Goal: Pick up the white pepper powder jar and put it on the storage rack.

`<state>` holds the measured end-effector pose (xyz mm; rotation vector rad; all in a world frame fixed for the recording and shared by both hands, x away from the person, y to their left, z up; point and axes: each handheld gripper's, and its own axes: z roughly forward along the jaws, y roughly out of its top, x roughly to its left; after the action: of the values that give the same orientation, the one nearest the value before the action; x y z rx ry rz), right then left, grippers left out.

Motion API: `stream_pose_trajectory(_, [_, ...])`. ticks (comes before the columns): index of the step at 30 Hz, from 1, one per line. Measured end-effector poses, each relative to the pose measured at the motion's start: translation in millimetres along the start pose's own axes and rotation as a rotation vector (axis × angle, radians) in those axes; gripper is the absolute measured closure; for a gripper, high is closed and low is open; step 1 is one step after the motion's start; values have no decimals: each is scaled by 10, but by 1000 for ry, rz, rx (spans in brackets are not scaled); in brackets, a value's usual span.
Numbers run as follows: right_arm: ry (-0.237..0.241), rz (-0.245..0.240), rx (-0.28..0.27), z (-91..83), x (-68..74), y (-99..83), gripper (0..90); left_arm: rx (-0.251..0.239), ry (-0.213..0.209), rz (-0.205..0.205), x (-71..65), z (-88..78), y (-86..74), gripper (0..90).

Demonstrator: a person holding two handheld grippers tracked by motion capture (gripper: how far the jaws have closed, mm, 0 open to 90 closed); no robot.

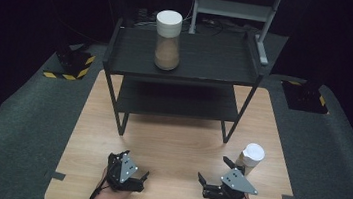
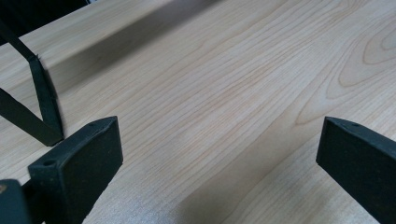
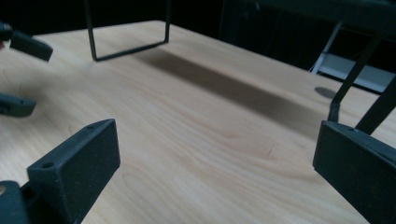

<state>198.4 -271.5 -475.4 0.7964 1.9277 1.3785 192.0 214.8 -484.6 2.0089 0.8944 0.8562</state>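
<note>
Item 1: left gripper [image 1: 131, 175], held low at the near left of the wooden worktop [image 1: 174, 144]. Jaws are spread wide and nothing is gripped; in the left gripper view [image 2: 219, 154] bare wood grain is seen between them, with a black shelf leg [image 2: 44, 107] at the far left.

Item 2: right gripper [image 1: 216, 177], held at the near right of the worktop. Jaws are likewise parted and nothing is grasped; in the right gripper view [image 3: 215, 158] bare worktop lies between them.

Item 3: small jar [image 1: 251, 158], white-lidded with brownish contents, stood upright on the worktop just beside the right gripper, on its far right side, untouched.

Item 4: black two-tier shelf [image 1: 209, 63], placed at the far half of the worktop.

Item 5: tall jar [image 1: 167, 40], white-capped, part-filled with brown material, stood upright on the top tier, left of centre, well apart from both grippers.
</note>
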Motion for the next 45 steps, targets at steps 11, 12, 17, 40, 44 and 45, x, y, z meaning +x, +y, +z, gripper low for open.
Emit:
stream_pose_trajectory(11, [-48,17,-57,-195,-118,138,0,1,0,-4,0,1,1,7])
stream_pose_trajectory(12, [-55,20,-62,-211,-130,145,0,1,0,-4,0,1,1,7])
stream_pose_trajectory(17, [-85,29,-79,-276,-184,154,0,0,0,-5,1,1,0,7])
stream_pose_trajectory(40, [-245,83,-79,-454,-405,53,0,-2,-6,-13,20,-2,-6,7])
stream_pose_trajectory(44, [-260,78,-70,-444,-427,20,0,-3,-8,-14,23,-3,-8,7])
stream_pose_trajectory(45, [-262,83,-69,-440,-432,12,0,-3,-8,-14,23,-3,-8,7])
